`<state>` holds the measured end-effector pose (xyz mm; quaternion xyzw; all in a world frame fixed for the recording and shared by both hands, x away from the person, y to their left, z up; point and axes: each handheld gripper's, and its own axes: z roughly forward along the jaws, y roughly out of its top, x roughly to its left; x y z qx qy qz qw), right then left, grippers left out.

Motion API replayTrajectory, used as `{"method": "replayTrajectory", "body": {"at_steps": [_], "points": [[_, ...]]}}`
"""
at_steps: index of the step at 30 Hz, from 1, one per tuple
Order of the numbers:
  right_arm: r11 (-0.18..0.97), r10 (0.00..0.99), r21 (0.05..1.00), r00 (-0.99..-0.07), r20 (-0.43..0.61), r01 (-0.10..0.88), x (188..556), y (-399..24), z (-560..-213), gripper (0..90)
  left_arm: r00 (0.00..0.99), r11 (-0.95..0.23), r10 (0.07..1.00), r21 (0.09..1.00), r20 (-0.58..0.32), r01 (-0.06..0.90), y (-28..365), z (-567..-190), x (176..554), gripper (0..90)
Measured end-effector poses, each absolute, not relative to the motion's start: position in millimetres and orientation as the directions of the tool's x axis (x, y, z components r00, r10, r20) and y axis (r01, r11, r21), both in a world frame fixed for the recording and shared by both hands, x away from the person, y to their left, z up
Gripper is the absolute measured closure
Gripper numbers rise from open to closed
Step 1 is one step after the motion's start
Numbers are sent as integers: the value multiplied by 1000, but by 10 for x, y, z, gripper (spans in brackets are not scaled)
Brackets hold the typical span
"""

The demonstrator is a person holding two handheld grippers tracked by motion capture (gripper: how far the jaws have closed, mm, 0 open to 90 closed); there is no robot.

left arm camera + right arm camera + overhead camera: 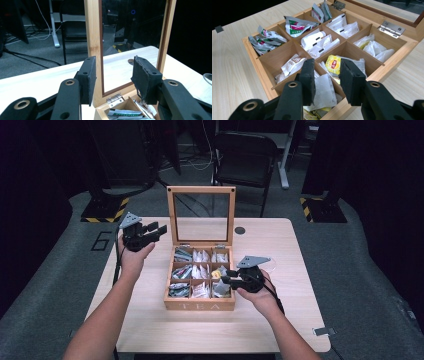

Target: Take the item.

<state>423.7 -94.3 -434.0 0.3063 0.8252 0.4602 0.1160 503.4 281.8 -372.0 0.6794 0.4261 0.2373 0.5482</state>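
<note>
A wooden tea box [200, 305] stands open on the light worktop [150, 320], its glass lid [201, 215] upright and nine compartments holding tea sachets. The left claw [155, 231] hovers beside the lid, jaws apart. The right claw [223, 275] reaches over the box's right-hand compartments.

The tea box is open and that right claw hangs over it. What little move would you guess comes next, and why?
Probably dipping the right gripper down to close on the yellow-labelled tea bag: its jaws are open, poised just above that compartment of the tea box.
</note>
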Motion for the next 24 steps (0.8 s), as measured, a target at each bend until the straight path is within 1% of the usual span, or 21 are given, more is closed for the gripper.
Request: {"method": "replayTrajectory", "body": {"at_steps": [7, 8, 11, 18, 21, 22, 24], "points": [[381, 611, 829, -785, 106, 408, 4254, -969, -4390, 672, 522, -34, 841, 949, -142, 314, 2823, -3715, 5032, 541], [383, 605, 826, -788, 115, 414, 4267, -969, -4426, 693, 522, -37, 841, 948, -141, 316, 2828, -3716, 5032, 541], [395, 599, 815, -791, 122, 424, 4279, -953, -4482, 710, 522, -36, 841, 948, -141, 315, 2827, -3715, 5033, 541], [414, 598, 797, -791, 126, 440, 4300, -924, -4572, 712, 524, -36, 839, 948, -144, 317, 2817, -3720, 5034, 541], [414, 594, 794, -793, 135, 445, 4309, -928, -4588, 749, 522, -33, 841, 949, -144, 314, 2826, -3714, 5031, 541], [414, 594, 794, -793, 135, 445, 4309, -928, -4588, 749, 522, -33, 841, 949, -144, 314, 2826, -3714, 5031, 541], [413, 588, 796, -797, 138, 442, 4304, -925, -4585, 782, 522, -33, 841, 949, -143, 314, 2830, -3712, 5028, 541]]}}
